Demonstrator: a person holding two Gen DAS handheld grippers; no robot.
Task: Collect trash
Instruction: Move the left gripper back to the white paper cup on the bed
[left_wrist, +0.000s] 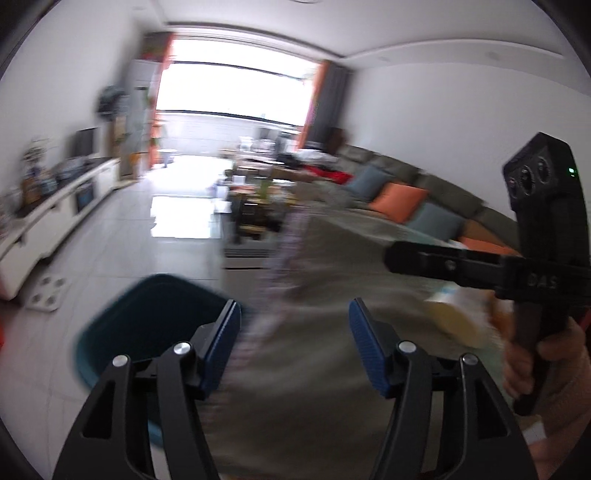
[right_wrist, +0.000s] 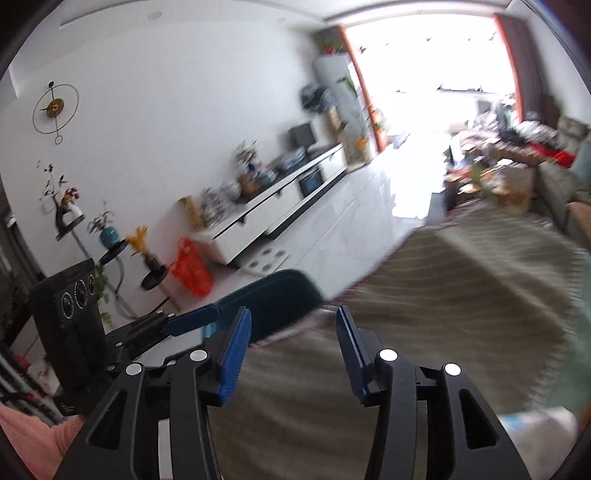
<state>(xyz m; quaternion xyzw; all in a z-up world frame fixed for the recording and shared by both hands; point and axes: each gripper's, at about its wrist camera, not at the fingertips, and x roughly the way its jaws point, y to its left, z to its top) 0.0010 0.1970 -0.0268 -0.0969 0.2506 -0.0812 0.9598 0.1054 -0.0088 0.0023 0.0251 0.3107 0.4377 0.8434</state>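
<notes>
Both views were pretty smeared, so take the details loosely. Far left, a white TV cabinet ran along the wall at about 9 o'clock in the left wrist view. The dark teal trash bin sat on the tiled floor at roughly 7 o'clock, right at the edge of the striped rug. The left gripper had its jaws apart at a medium gap with nothing between the blue pads, just rug behind them. At 4 o'clock a pale yellowish thing lay on the rug, too blurred to name. The right gripper was the same deal: jaws parted, empty, with the bin at 12 o'clock just past its tips. A grey sofa with orange cushions was at 2 o'clock.
</notes>
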